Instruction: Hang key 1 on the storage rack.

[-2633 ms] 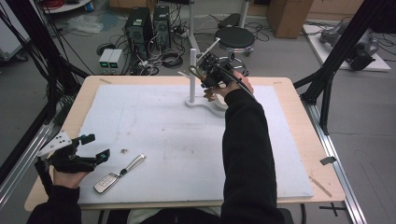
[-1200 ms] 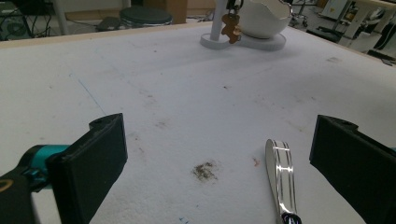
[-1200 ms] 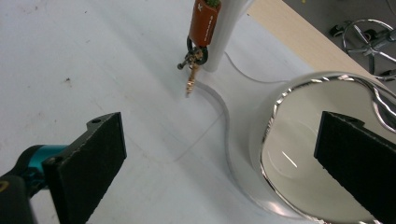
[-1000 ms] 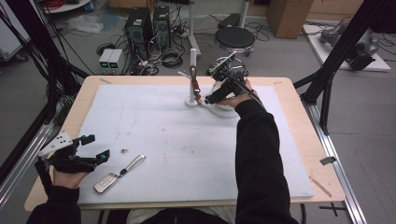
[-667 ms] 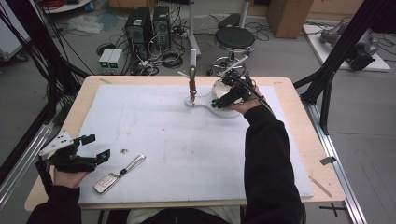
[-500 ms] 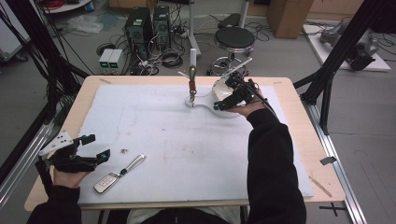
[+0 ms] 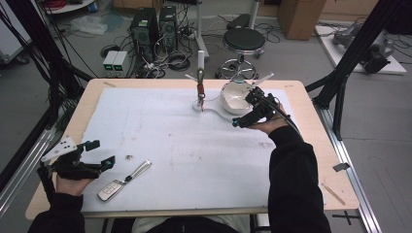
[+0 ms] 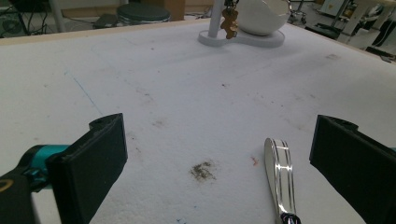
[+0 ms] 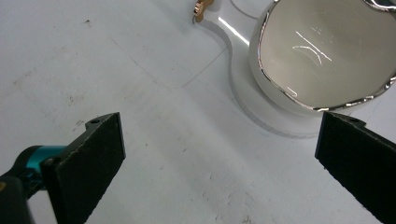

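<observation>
Trouble, if any comes, sits by the white bowl (image 7: 236, 98): the right gripper (image 7: 247, 116) hangs just beside it, jaws spread wide and empty, and a careless swing could clip the silvered rim or the small brown charm (image 7: 200, 90) dangling on the stand (image 7: 201, 73) (light, easily set swinging). The left gripper (image 7: 95, 156), also released, rests near the car key (image 7: 111, 190), close to the table's (image 7: 316, 141) near edge. Plenty of bare mat between them.
</observation>
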A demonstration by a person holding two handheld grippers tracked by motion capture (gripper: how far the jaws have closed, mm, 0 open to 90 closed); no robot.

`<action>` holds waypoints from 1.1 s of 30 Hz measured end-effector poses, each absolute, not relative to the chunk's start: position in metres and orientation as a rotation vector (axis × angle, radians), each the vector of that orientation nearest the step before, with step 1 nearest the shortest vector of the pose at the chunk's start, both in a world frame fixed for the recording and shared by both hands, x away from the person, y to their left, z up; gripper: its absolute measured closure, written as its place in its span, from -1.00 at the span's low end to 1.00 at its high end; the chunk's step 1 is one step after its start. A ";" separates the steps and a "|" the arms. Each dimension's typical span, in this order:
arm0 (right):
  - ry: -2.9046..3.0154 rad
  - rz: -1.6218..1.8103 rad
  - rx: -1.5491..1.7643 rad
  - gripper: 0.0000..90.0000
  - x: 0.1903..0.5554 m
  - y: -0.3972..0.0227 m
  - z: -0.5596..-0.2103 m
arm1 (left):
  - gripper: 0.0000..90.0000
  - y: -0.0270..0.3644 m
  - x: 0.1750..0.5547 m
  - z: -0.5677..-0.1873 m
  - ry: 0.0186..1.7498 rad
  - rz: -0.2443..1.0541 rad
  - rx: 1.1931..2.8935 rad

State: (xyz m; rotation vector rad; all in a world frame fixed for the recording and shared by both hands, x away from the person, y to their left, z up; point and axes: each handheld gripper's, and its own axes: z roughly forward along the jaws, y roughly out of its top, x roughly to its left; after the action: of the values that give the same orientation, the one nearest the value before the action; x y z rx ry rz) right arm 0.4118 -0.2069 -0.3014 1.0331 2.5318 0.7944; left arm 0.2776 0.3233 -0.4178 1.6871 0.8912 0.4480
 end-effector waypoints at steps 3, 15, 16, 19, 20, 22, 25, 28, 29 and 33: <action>2.517 0.811 1.054 -0.99 0.407 -0.215 -0.307 | -0.90 0.323 0.278 -0.418 0.892 0.449 1.686; 2.454 0.861 1.086 -0.99 0.387 -0.240 -0.321 | -0.90 0.323 0.277 -0.418 0.893 0.452 1.688; 2.449 0.867 1.087 -0.99 0.386 -0.242 -0.322 | -0.90 0.323 0.277 -0.418 0.893 0.452 1.689; 2.433 0.877 1.093 -0.99 0.381 -0.247 -0.325 | -0.90 0.323 0.277 -0.417 0.893 0.453 1.689; 2.431 0.879 1.099 -0.99 0.379 -0.249 -0.326 | -0.90 0.323 0.277 -0.418 0.894 0.452 1.689; 2.423 0.900 1.112 -0.99 0.377 -0.253 -0.330 | -0.90 0.323 0.277 -0.417 0.894 0.452 1.691; 2.415 0.909 1.128 -0.99 0.374 -0.258 -0.335 | -0.90 0.323 0.277 -0.417 0.895 0.453 1.693; 2.407 0.915 1.135 -0.99 0.370 -0.263 -0.341 | -0.90 0.323 0.277 -0.418 0.897 0.453 1.694; 2.406 0.917 1.140 -0.99 0.369 -0.264 -0.343 | -0.90 0.323 0.277 -0.418 0.897 0.453 1.694; 2.400 0.921 1.148 -0.99 0.365 -0.268 -0.350 | -0.90 0.323 0.277 -0.418 0.897 0.453 1.695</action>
State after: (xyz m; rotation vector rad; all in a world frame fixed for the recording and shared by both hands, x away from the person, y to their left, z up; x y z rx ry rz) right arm 0.3646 -0.2685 -0.3496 1.1475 2.4000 0.9210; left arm 0.2771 0.3232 -0.4175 1.6951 0.8971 0.4527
